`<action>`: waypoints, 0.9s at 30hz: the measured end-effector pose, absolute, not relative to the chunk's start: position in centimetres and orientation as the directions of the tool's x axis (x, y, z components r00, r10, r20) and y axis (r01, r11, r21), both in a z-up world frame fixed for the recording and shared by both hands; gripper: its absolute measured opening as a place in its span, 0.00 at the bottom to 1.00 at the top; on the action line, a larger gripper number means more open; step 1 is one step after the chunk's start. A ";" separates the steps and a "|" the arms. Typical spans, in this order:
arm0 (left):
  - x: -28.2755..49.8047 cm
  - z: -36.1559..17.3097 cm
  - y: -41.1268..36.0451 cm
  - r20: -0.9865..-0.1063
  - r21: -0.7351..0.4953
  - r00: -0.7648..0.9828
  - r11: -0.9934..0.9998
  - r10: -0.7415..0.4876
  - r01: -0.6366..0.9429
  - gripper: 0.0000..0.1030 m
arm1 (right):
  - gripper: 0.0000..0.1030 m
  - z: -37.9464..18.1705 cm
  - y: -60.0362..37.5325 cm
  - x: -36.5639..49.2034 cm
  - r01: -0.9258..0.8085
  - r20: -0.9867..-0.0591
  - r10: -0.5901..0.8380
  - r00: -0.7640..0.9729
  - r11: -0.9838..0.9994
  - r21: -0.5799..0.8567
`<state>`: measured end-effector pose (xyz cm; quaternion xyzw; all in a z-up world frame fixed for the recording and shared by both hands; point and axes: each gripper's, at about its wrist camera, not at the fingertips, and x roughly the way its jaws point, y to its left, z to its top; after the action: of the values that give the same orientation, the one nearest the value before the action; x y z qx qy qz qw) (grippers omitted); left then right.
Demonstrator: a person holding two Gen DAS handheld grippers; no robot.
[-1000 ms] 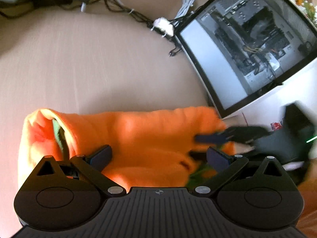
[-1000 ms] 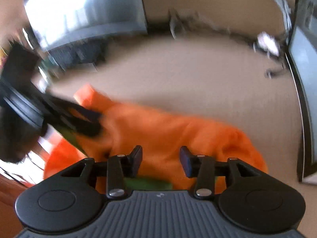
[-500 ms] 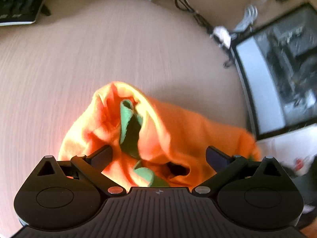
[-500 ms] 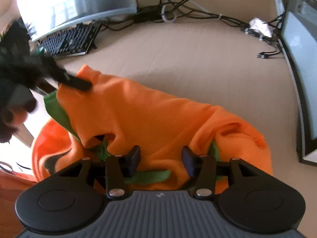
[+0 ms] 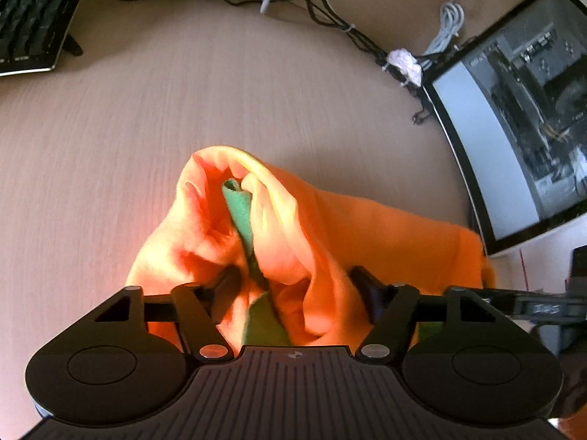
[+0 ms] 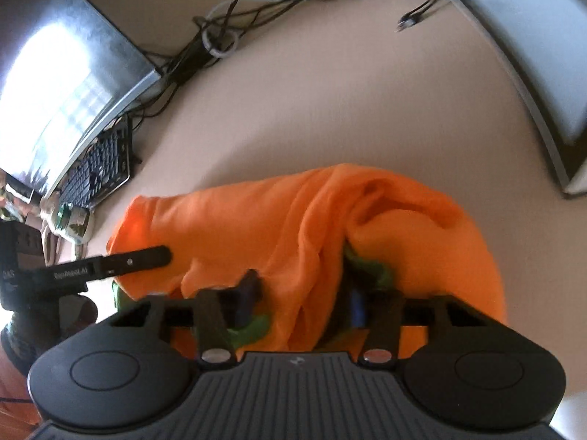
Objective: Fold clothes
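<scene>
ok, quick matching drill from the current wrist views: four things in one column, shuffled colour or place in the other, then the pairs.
Things:
1. soft fleece garment
2. garment's inner lining
3. black keyboard
4. glass-sided computer case

Descriptions:
A. far right edge of the desk, left wrist view
B. orange
C. far left corner of the desk, left wrist view
D. green

Pairs: 1-B, 2-D, 3-C, 4-A
</scene>
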<state>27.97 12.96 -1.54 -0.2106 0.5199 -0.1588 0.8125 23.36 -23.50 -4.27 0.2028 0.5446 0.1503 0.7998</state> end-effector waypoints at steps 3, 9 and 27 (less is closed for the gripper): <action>29.7 -1.5 12.3 -0.768 -0.503 0.432 0.863 -0.473 0.049 0.59 | 0.26 -5.1 -22.1 25.5 -0.086 -0.794 0.477 0.376 0.872 0.482; 35.5 2.6 11.8 -0.705 -0.471 0.566 0.879 -0.427 0.076 0.19 | 0.11 -1.8 -19.5 32.1 -0.234 -0.721 0.486 0.494 0.873 0.428; 33.5 1.9 12.9 -0.720 -0.552 0.466 0.831 -0.514 0.064 0.55 | 0.11 -0.1 -18.9 30.2 -0.355 -0.710 0.477 0.518 0.875 0.329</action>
<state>33.50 12.88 1.95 -0.2316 0.4859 -0.1755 0.8243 30.18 -18.91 -0.14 0.0711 0.4285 0.2396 0.8683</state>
